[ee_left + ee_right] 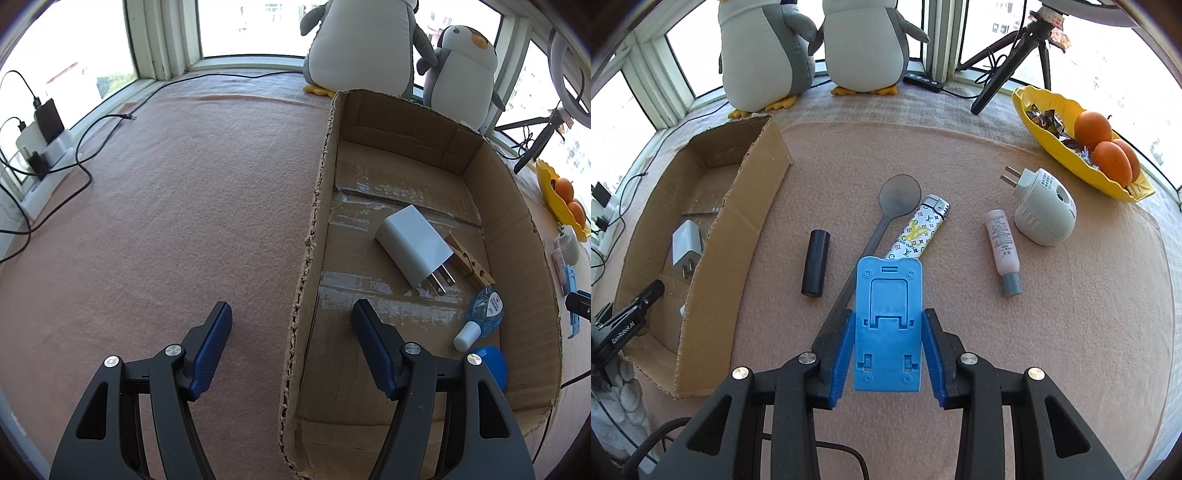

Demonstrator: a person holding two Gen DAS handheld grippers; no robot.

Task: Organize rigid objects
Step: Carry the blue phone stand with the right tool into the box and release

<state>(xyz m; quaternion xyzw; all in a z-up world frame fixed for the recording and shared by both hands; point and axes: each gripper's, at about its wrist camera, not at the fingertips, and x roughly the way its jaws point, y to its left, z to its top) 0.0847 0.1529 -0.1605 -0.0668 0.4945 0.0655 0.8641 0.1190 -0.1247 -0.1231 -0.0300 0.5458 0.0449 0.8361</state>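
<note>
Pink felt (pixel 1034 350) covers the work surface, running up to the window ledge where two plush penguins (pixel 812 48) stand. Along the left side sits an open cardboard box (pixel 738 221) with ragged cut rims.

The right gripper (pixel 888 321) pinches a blue plastic phone stand (pixel 888 325) between its blue pads (pixel 844 354), one pad against each long side, the stand's far end overlapping the patterned lighter (pixel 919 229) and the grey spoon (pixel 886 218) from this angle. Beside the spoon handle lies a black cylinder (pixel 815 263), with a bare strip of felt between it and the box wall. To the right lie a pink tube (pixel 1003 251) and a white plug-in device (pixel 1043 212), close together; beyond them a yellow fruit dish (pixel 1052 110) holding oranges (pixel 1102 140) sits near the mat's edge. Felt in front of the tube is open.

The left gripper (pixel 291 314) hangs spread wide and holds nothing, straddling the box's left wall: one finger over felt, the other over the box floor. Inside the box (pixel 517 221) lie a white charger (pixel 413 245), a wooden clothespin (pixel 469 258) touching it, a small blue bottle (pixel 480 317), and a blue round object (pixel 493 363) partly hidden behind the finger. The box's far half is bare cardboard. Left of the box the felt (pixel 166 221) stretches open to a power strip (pixel 40 147) with cables.
</note>
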